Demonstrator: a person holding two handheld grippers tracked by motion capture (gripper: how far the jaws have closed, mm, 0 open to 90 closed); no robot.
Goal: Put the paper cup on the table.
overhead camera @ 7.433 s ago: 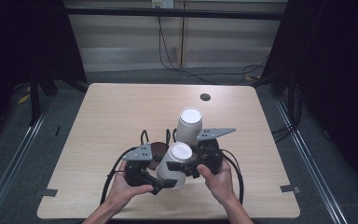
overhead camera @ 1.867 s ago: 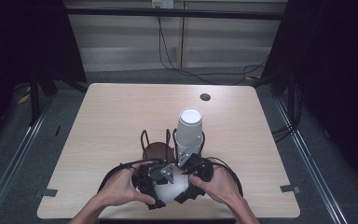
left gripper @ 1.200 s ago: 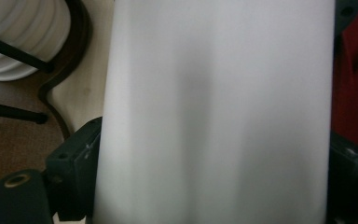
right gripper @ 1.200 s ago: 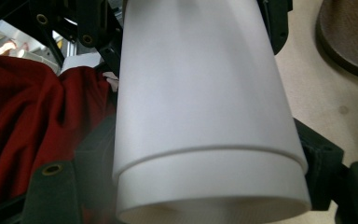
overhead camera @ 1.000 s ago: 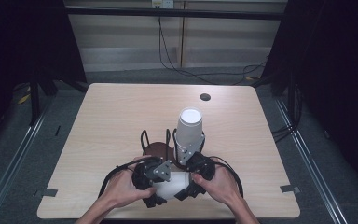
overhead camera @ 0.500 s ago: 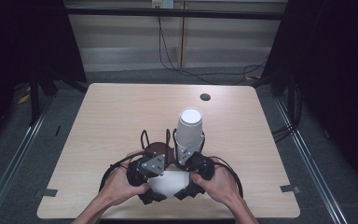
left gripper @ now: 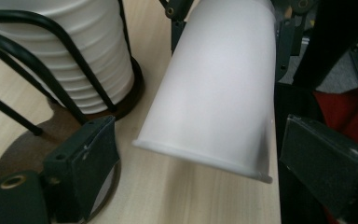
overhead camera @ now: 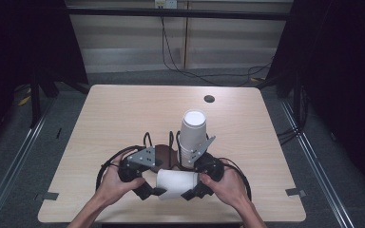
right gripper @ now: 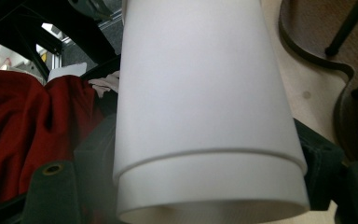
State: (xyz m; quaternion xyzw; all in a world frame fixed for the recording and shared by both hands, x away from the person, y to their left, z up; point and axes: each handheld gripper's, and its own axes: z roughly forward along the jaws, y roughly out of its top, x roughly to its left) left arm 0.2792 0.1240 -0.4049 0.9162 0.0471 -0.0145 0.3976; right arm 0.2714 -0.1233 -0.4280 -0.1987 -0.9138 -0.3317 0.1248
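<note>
Both forearms come in low at the near edge of the surface [overhead camera: 123, 109], hands angled inward toward each other; the left hand [overhead camera: 115, 183] wraps the left hand-held gripper [overhead camera: 153, 191] and the right hand [overhead camera: 224, 184] wraps the right hand-held gripper [overhead camera: 190, 193], the two tools meeting nose to nose around a white paper cup [overhead camera: 177, 184]; a grey three-cornered plate tops each tool.

The cup lies on its side between them, its long axis running roughly left to right across the near part of the surface; in the left gripper view the rolled rim end [left gripper: 205, 158] faces that camera, the black jaws standing apart on either side of it without clear contact, so the left one reads as spread; in the right gripper view a second rim line shows near the bottom of the cup [right gripper: 205, 116], so it may be two nested cups; whether the right jaws press its walls I cannot tell, since the cup hides them.

Just behind the hands a stack of white cups [overhead camera: 192, 135] stands upright in a black wire holder [overhead camera: 164, 145] on a dark round base; red fabric [right gripper: 23, 121] shows past the surface edge, blurred; a small dark hole [overhead camera: 209, 99] sits far off.
</note>
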